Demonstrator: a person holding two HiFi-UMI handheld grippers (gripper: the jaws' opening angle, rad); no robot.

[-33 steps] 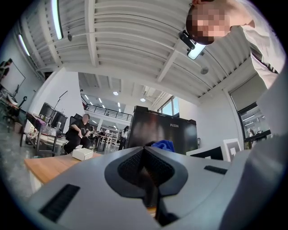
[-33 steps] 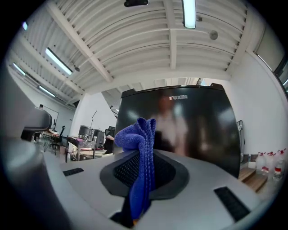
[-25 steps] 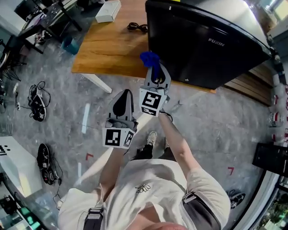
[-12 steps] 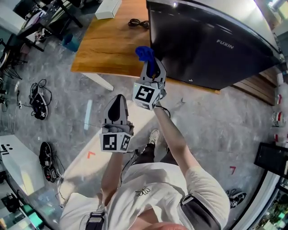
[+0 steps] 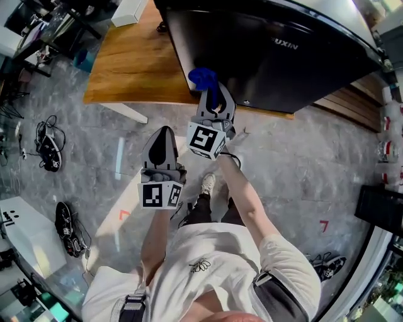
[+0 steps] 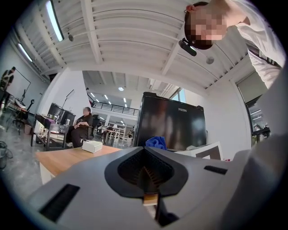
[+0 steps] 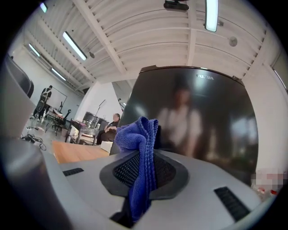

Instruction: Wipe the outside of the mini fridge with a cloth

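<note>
The black mini fridge [image 5: 277,56] stands on a wooden table [image 5: 135,63], its glossy door facing me [image 7: 198,117]. My right gripper [image 5: 212,100] is shut on a blue cloth [image 5: 203,78], which bunches above the jaws [image 7: 141,148] just short of the fridge door's lower left part. My left gripper [image 5: 163,143] hangs lower and to the left, over the floor, shut with nothing between its jaws [image 6: 145,173]. In the left gripper view the fridge [image 6: 168,123] and the cloth [image 6: 156,142] show ahead.
A white box [image 5: 128,11] and a black cable lie on the table behind the fridge's left side. Shoes [image 5: 66,227] and cables litter the grey floor at left. A seated person [image 6: 82,126] is far off at a desk.
The right gripper with the cloth has kept close to the fridge's lower left front, shifting slightly. The left gripper has risen a little. My head has turned, so the fridge fills more of the view.
</note>
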